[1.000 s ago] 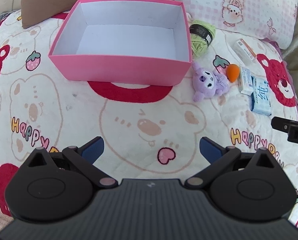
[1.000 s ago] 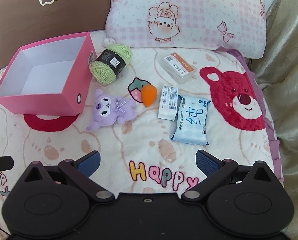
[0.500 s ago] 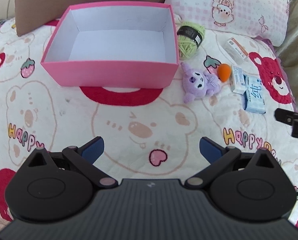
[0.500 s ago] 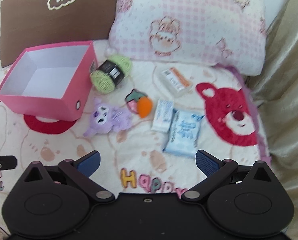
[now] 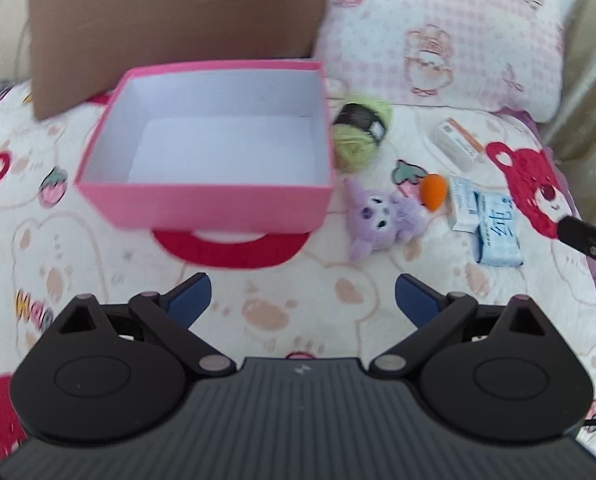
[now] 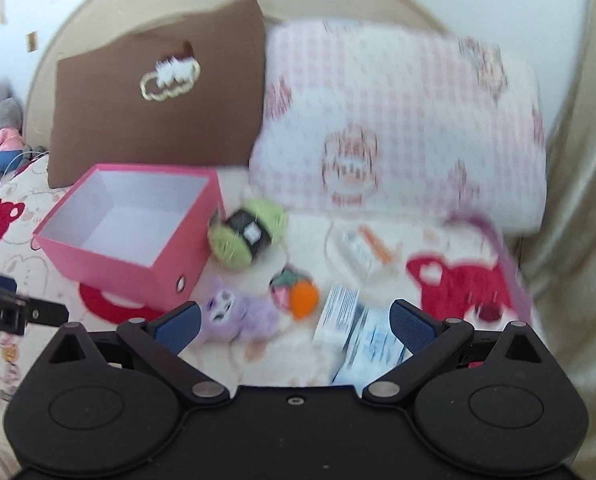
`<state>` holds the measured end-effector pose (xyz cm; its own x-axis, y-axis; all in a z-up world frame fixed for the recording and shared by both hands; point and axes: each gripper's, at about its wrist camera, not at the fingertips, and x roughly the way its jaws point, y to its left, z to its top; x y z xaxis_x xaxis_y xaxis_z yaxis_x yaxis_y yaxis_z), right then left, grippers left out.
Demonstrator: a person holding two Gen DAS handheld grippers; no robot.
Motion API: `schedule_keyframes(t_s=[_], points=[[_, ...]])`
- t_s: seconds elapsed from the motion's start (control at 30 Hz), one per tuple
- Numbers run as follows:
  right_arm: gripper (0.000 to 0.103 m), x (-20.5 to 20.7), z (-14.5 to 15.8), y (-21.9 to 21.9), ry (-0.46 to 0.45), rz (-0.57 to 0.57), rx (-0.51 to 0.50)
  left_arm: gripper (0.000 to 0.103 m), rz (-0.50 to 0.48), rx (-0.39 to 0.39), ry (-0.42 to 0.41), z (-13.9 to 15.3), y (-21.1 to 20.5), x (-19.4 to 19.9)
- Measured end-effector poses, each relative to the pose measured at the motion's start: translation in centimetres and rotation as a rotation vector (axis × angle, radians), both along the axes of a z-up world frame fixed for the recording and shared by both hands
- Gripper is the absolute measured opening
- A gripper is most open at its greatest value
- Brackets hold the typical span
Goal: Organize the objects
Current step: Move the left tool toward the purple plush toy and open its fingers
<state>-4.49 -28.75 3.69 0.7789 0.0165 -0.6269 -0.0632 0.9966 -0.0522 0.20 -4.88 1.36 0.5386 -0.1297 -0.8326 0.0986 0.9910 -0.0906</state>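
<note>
Tongs on the left (image 5: 303, 294) are closing a bit, nothing between them. Tongs on the right (image 6: 292, 322) are spread wide, holding nothing. Just past them lie a purple plush toy (image 5: 382, 218), orange egg (image 5: 434, 191), tissue pack (image 5: 498, 236) and green yarn ball (image 5: 362, 136). Beside the yarn sits the empty pink box (image 5: 202, 204), with a brown pillow (image 5: 170, 32) behind.

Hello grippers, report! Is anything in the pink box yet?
Left gripper closing, nothing between jaws; right gripper open, empty. Pink box empty. Plush, yarn, packets beside it. Nothing blocking.
</note>
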Motion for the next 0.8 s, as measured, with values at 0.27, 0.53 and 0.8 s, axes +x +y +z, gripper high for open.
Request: schedule_keyframes(t_s=[0.27,0.53,0.8], points=[[0.101,2.7,-2.7,-0.1,0.018,0.095,0.004,0.078,-0.06,-0.152,0.011,-3.6,-2.7,2.0],[0.095,4.7,-7.6,1.2,0.101,0.252,-0.023,0.066,-0.051,-0.247,0.024,-7.9,-3.7,4.5],[0.087,6.5,-12.4,2.4,0.143,0.376,-0.011,0.05,-0.048,-0.353,0.044,-12.1,-4.3,6.8]])
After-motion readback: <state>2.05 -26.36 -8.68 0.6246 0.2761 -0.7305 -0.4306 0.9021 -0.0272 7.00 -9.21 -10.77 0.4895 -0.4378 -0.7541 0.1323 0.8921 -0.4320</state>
